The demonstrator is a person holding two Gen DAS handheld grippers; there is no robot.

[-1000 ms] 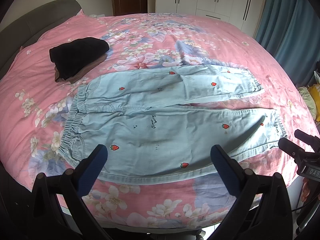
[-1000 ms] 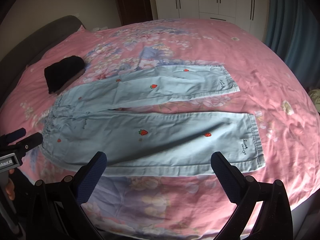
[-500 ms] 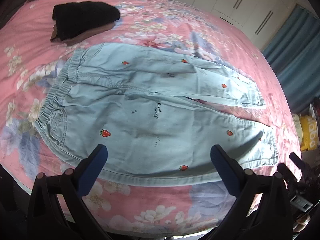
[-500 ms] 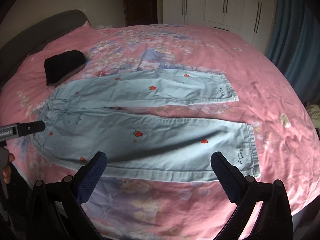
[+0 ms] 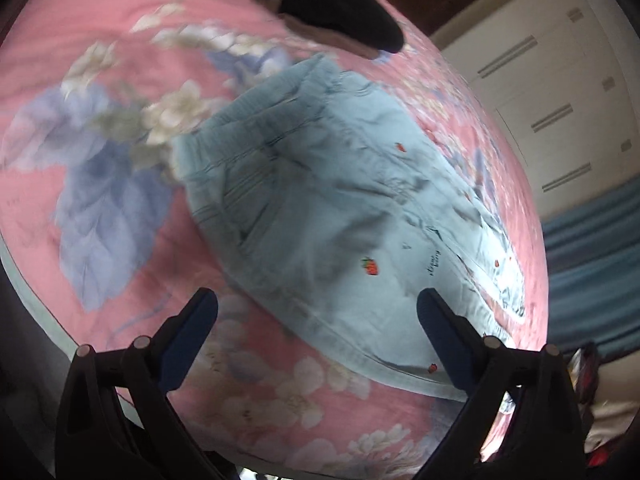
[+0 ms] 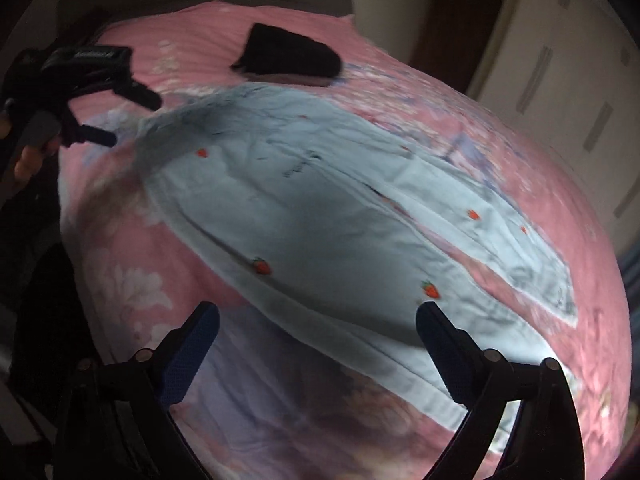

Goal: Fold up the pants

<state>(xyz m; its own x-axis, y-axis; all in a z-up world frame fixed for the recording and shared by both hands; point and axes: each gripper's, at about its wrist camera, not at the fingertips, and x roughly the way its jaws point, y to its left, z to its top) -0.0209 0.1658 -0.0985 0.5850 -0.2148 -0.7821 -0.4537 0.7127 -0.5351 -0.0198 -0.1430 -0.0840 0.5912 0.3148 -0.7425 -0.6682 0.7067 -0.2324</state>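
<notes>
Light blue pants (image 5: 328, 208) with small red strawberries lie flat on the pink floral bedspread (image 5: 100, 80), legs spread apart. My left gripper (image 5: 316, 320) is open and empty, hovering over the near edge of the pants close to the elastic waistband (image 5: 192, 152). My right gripper (image 6: 316, 332) is open and empty above the near leg (image 6: 340, 264) of the pants. The left gripper also shows in the right wrist view (image 6: 120, 116) at the far left, beside the waistband, held by a hand.
A folded black garment (image 5: 344, 12) lies on the bed beyond the waistband, also in the right wrist view (image 6: 288, 56). White wardrobes (image 5: 560, 80) and a blue curtain (image 5: 592, 240) stand behind the bed. The bed's front edge (image 5: 36, 292) runs below the grippers.
Both grippers have moved left and dropped closer to the bed, tilting the views. The left one now hangs near the waistband, the right one over the near leg. Both stay open.
</notes>
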